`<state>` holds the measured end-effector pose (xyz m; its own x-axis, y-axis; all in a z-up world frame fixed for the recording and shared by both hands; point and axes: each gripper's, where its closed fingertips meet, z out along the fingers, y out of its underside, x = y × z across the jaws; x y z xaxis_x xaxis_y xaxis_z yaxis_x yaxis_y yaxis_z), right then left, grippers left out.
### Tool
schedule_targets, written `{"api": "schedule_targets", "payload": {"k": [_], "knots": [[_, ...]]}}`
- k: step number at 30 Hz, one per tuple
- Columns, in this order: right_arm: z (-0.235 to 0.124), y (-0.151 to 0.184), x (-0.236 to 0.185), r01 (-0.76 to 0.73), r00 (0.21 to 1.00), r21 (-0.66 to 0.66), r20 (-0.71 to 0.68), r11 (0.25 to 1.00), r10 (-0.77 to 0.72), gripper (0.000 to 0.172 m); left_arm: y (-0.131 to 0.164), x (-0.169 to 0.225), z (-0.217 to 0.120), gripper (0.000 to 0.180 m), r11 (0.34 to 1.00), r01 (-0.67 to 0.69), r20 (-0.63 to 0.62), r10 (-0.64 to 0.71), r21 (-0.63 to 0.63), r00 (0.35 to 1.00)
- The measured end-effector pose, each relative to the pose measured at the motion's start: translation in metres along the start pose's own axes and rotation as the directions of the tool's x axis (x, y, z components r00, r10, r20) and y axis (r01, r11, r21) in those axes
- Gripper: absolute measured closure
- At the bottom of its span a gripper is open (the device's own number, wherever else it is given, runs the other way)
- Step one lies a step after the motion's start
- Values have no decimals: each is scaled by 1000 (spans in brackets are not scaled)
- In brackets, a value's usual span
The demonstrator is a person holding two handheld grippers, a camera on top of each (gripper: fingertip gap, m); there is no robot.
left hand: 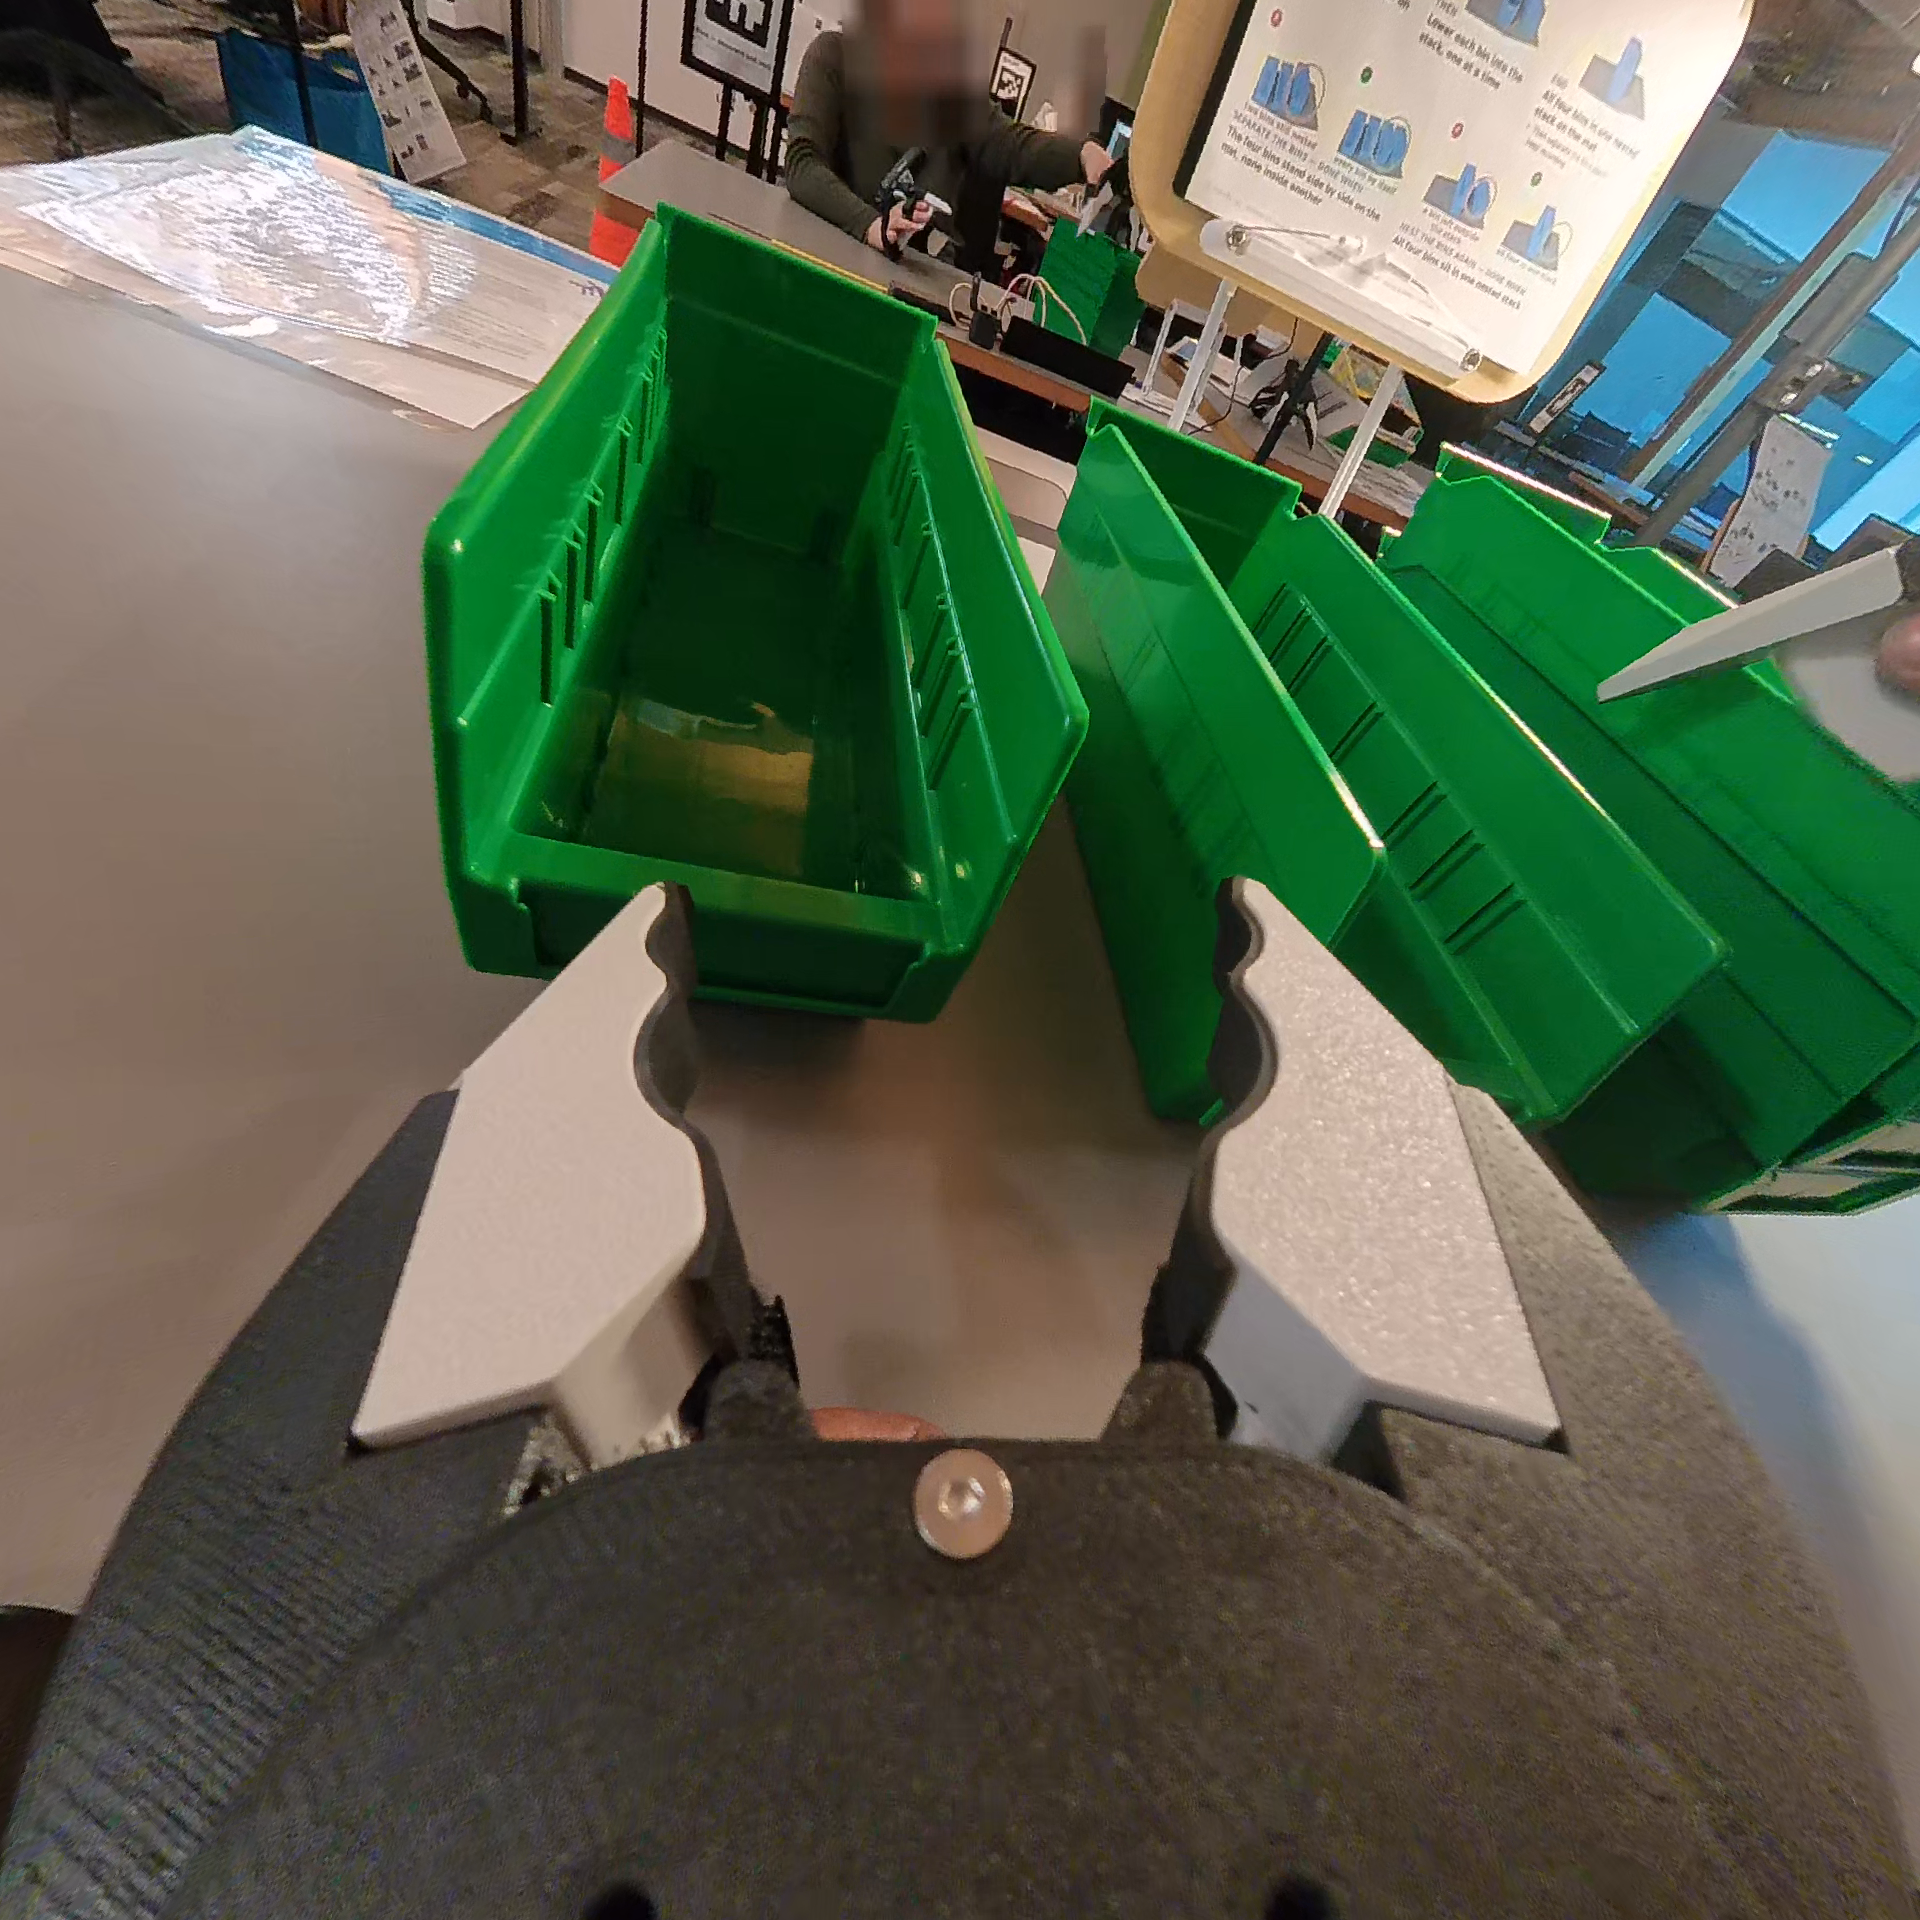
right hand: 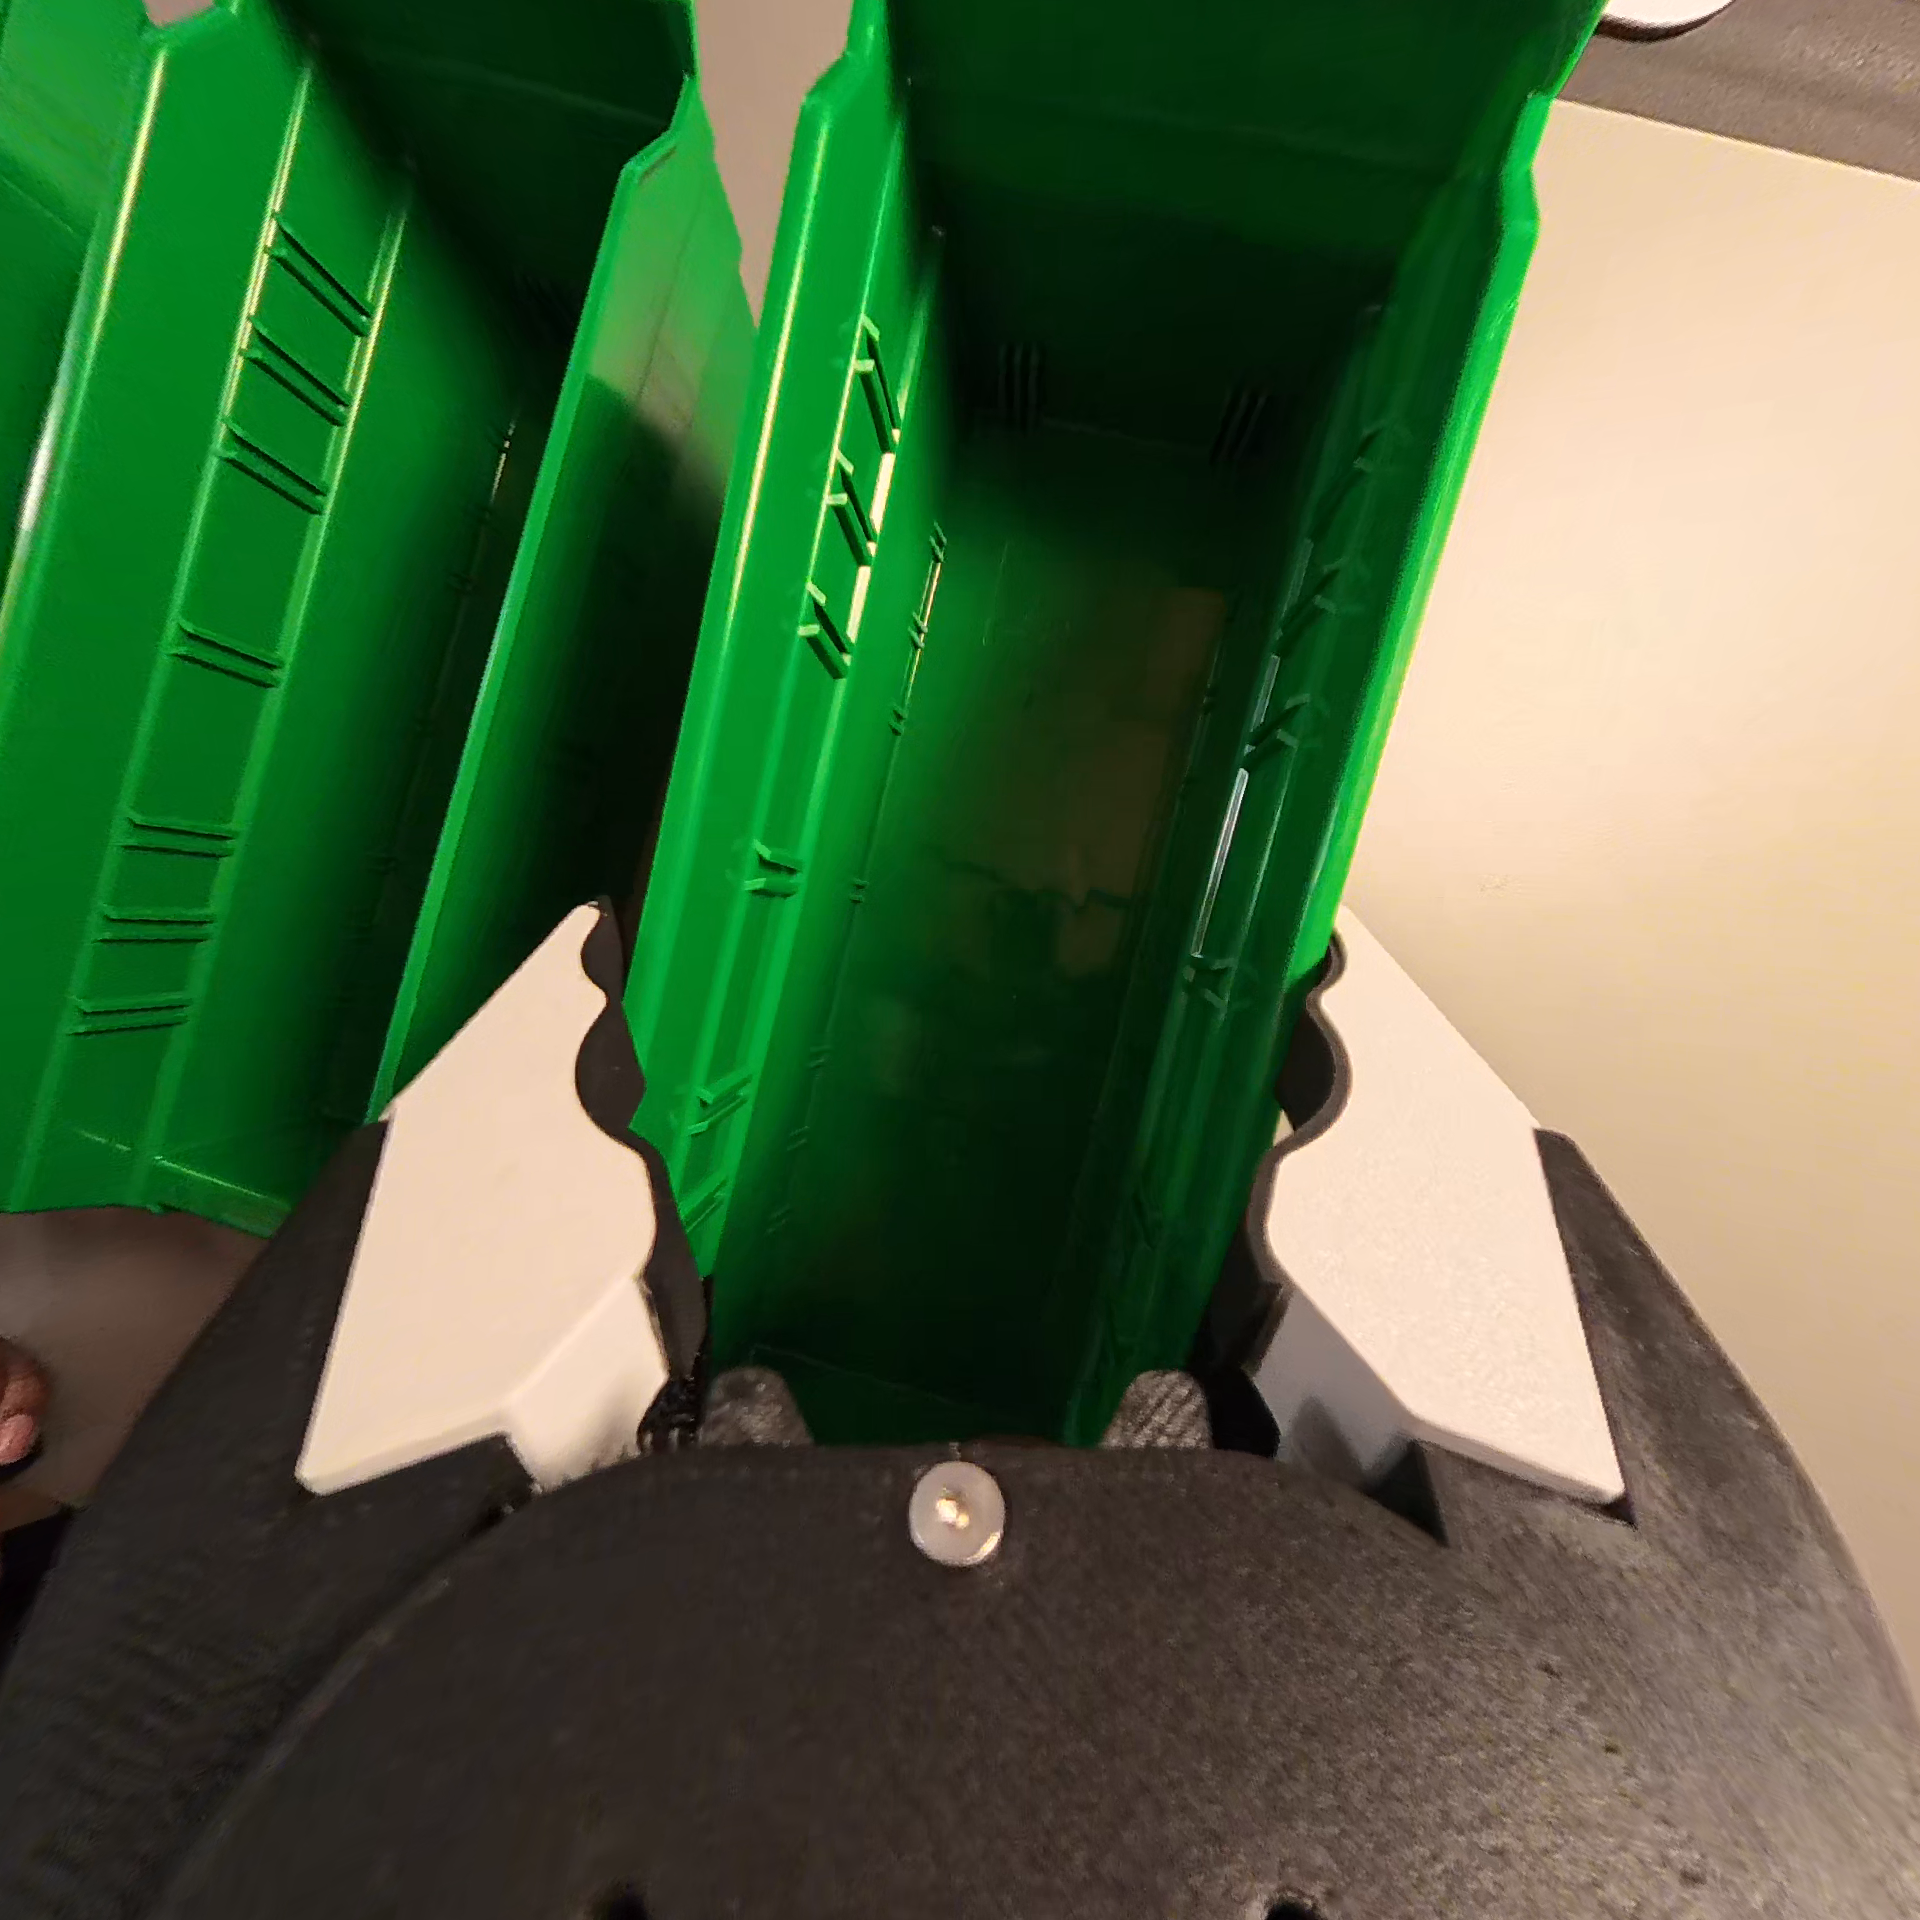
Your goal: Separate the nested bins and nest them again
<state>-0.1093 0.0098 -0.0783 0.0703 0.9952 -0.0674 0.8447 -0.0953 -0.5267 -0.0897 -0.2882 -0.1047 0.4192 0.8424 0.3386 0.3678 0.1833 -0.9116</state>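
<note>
Right gripper (right hand: pixel 961 1039) straddles green bin (right hand: pixel 1039 727), contact unclear | left gripper (left hand: pixel 951 997) released

Background's pretty busy: an orange traffic cone (left hand: pixel 617 125) on the floor, a person (left hand: pixel 914 135) seated at a far desk (left hand: pixel 717 192), an instruction board (left hand: pixel 1434 156) on a stand, and glossy laminated sheets (left hand: pixel 260 239) at the grey bench's (left hand: pixel 208 727) far-left edge.

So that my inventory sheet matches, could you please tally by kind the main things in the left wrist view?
Green bins: 3 plainly apart (the rightmost may hold another nested; cannot tell)
Tongs: 2
Instruction board: 1
Total: 6
</note>
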Motion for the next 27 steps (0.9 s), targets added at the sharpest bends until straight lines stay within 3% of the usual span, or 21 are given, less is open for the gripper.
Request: {"api": "schedule_targets", "payload": {"k": [8, 13, 17, 22, 27], "knots": [[-7, -5, -5, -42, 996, 56, 75, 998, 38, 35, -1, 0, 0, 82, 1000, 3, -4, -3, 4, 1000], [-38, -10, -6, -9, 992, 161, 125, 987, -12, 34, 0, 0, 0, 82, 1000, 7, -8, -7, 3, 1000], [-73, -4, -11, -8, 977, 321, 204, 947, -60, 35, -1, 1, 0, 81, 1000, 2, -9, -2, 7, 1000], [-113, 30, -14, -47, 939, 524, 314, 850, -142, 35, -6, 0, -5, 81, 999, 10, -18, -10, 41, 1000], [-118, 75, 13, -87, 927, 645, 332, 759, -176, 35, -12, -5, -18, 78, 994, -88, 20, 87, 58, 996]]}}
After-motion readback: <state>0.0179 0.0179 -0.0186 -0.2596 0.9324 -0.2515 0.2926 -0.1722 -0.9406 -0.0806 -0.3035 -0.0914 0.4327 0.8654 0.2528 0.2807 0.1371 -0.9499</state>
